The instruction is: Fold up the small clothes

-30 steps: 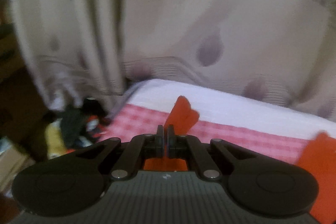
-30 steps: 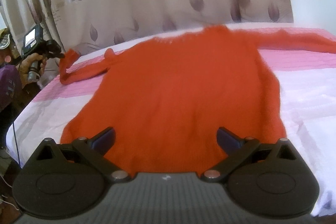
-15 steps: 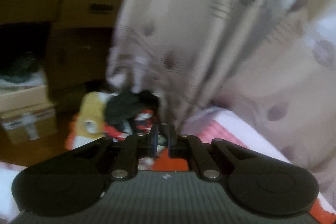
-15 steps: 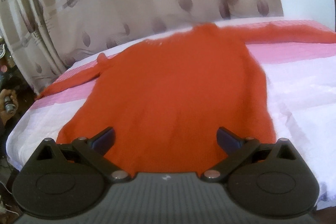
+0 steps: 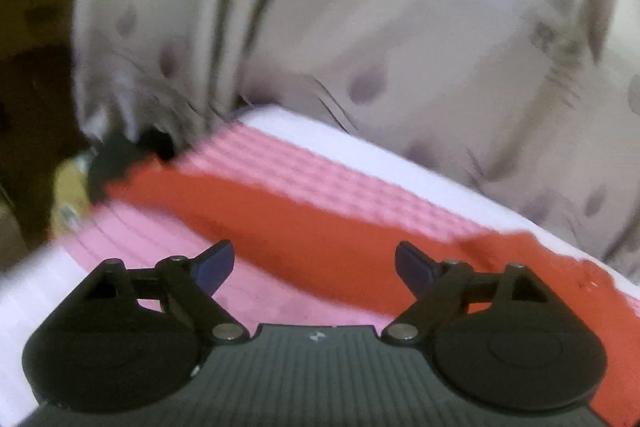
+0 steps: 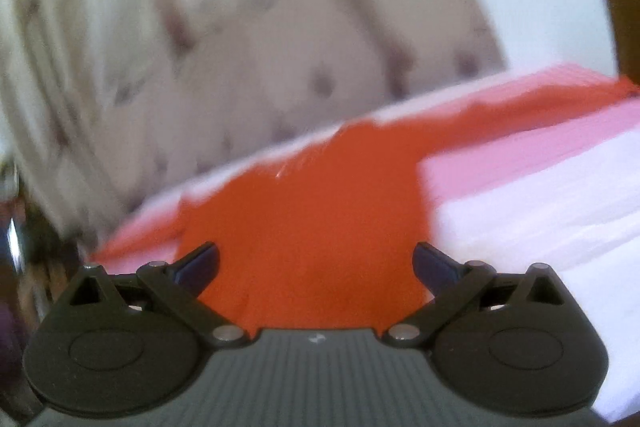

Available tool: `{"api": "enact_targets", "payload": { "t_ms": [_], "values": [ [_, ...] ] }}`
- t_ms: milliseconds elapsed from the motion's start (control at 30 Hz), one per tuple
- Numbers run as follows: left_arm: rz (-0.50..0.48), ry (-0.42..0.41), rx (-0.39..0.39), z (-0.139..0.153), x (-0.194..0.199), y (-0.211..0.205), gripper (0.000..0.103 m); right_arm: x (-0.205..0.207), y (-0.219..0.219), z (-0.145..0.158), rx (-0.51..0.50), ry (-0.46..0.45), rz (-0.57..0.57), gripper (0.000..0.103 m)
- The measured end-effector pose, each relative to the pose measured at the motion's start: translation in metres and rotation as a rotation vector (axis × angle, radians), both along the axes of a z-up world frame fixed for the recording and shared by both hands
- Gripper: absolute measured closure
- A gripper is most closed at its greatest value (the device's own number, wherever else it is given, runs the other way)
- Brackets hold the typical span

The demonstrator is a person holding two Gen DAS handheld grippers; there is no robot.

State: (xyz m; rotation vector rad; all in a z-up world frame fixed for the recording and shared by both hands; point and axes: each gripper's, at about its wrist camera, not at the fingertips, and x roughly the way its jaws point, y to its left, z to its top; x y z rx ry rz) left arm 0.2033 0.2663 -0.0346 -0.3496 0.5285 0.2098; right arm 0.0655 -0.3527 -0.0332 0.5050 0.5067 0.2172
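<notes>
Red sweater: body under spread right tool, sleeve under opening, empty left tool.

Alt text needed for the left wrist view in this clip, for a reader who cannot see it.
The left tongs are opening with nothing between them, above the outstretched sleeve of an orange-red knit sweater. The sleeve lies flat across a pink and white checked bed cover. Behind hangs a beige curtain with mauve leaf shapes; the picture is motion-blurred.

L gripper jaws opening, nothing between; R gripper jaws wide apart, empty.
</notes>
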Motion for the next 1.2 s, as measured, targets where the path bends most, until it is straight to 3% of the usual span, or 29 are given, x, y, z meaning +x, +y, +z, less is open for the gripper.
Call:
{"api": "enact_targets", "payload": {
  "t_ms": [133,267,333,467,567,667,800,967,1033,1100,1200],
  "values": [
    [-0.049,0.029,-0.015,-0.024,-0.002,-0.043,0.017,0.027,-0.098,-0.009,0.139,0.034,-0.175,0.0],
    [-0.065,0.021,0.062,-0.037,-0.011,-0.08,0.017,0.065,-0.187,-0.024,0.217,0.055,-0.314,0.0],
    [-0.07,-0.023,0.123,-0.034,-0.016,-0.088,0.003,0.083,-0.227,-0.034,0.278,0.06,-0.384,0.002],
    [-0.065,0.0,0.139,-0.039,-0.01,-0.089,0.0,0.117,-0.301,-0.062,0.429,0.099,-0.532,0.003],
    [-0.031,0.059,0.08,-0.042,-0.003,-0.08,0.002,0.14,-0.332,-0.077,0.471,0.131,-0.587,0.003],
    [-0.017,0.043,0.042,-0.041,-0.006,-0.076,0.001,0.162,-0.354,-0.09,0.467,0.168,-0.605,0.005],
    [-0.016,0.071,0.085,-0.041,-0.002,-0.083,0.001,0.183,-0.364,-0.096,0.426,0.133,-0.58,0.005],
    [-0.017,0.091,0.114,-0.042,-0.001,-0.086,0.001,0.209,-0.353,-0.096,0.291,0.134,-0.528,0.006],
    [-0.017,0.095,0.119,-0.042,-0.001,-0.086,0.001,0.21,-0.35,-0.097,0.257,0.127,-0.53,0.019],
    [-0.017,0.101,0.127,-0.042,0.001,-0.087,0.0,0.214,-0.357,-0.106,0.311,0.188,-0.528,0.092],
    [-0.016,0.107,0.136,-0.043,0.002,-0.089,0.0,0.21,-0.365,-0.113,0.359,0.2,-0.554,0.095]
  ]
}}
